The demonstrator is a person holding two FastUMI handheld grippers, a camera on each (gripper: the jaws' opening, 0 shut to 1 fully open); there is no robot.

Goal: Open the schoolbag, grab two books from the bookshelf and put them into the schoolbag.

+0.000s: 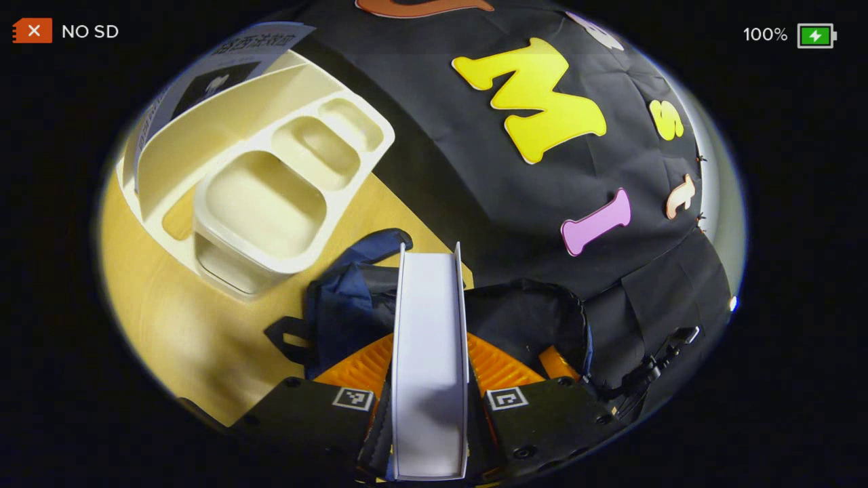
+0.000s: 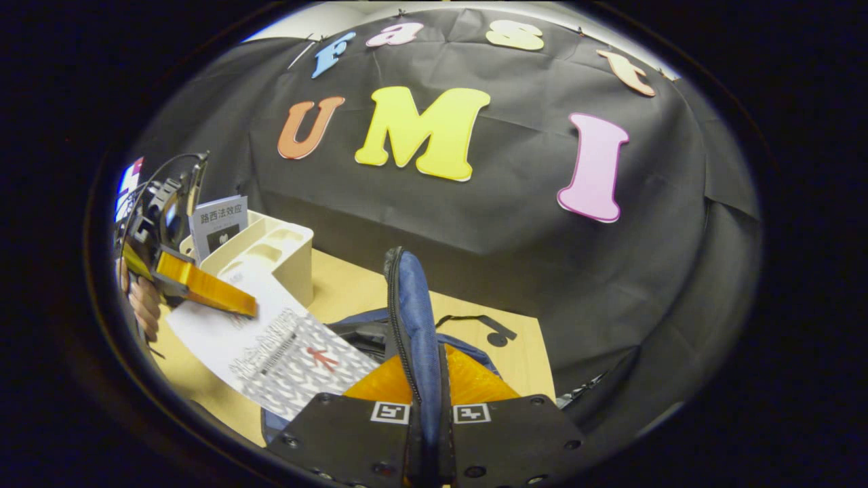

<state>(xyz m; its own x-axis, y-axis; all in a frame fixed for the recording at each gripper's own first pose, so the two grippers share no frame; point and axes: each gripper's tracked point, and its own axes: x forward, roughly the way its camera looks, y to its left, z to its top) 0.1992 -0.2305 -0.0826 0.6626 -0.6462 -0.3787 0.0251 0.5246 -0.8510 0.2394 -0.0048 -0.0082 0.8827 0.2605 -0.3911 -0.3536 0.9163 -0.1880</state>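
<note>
Nearest, the right gripper (image 2: 426, 407) pinches the blue rim of the schoolbag (image 2: 413, 318) and holds it upright, so the mouth gapes on the wooden table (image 2: 352, 285). To its left the left gripper (image 2: 224, 298) clamps a pale book (image 1: 430, 366), long axis pointing forward and down at the dark opening (image 1: 529, 318) just beyond its far end, so this hand looks best placed to slide it in. Farther left stands the cream bookshelf (image 1: 224, 135) with a second book (image 2: 220, 224) upright inside.
</note>
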